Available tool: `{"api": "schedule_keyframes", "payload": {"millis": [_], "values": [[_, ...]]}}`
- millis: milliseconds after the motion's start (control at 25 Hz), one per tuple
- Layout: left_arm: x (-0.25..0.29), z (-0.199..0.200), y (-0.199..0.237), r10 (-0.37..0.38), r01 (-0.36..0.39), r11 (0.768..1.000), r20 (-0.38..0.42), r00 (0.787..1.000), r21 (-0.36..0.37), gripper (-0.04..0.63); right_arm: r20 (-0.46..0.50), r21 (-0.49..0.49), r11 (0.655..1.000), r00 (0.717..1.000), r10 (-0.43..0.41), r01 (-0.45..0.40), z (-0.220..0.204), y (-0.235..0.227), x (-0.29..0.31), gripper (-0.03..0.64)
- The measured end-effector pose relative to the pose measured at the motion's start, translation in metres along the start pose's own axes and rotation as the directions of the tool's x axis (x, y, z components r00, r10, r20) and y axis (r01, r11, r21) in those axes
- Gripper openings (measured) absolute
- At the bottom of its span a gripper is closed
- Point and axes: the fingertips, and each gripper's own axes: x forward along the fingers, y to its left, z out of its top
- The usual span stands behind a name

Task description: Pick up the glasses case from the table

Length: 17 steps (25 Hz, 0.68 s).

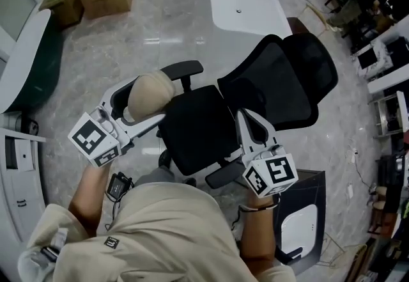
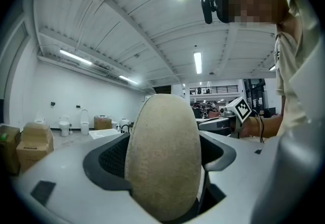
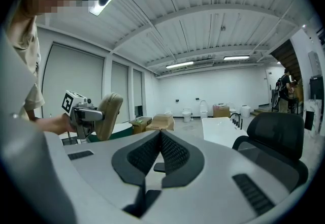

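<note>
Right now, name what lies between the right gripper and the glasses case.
Head view: only the black office chair, lower down, shows between the right gripper and the glasses case.

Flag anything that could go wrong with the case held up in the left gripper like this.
1. The glasses case is rounded, and much of it stands clear of the left gripper's jaws, so it may pivot or slip.
2. It hangs beside the office chair above the hard floor, with no table under it; a drop could bounce away.
3. The right gripper is shut and empty, so it likely couldn't catch it.
</note>
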Motion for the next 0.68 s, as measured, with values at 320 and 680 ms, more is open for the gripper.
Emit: {"api": "schedule_keyframes", "payload": {"millis": [320,680], "values": [[0.001,-0.007,0.003,0.014,-0.014,1.000,-0.009,1.000,0.000,0.413,-0.003,0.011,1.000,1.000,0.002,-0.002,-0.008,-0.003,0.001,0.021],[0.007,-0.014,0.011,0.019,-0.019,1.000,-0.018,1.000,-0.004,0.413,-0.013,0.019,1.000,1.000,-0.004,0.004,-0.013,-0.008,0.006,0.021]]}}
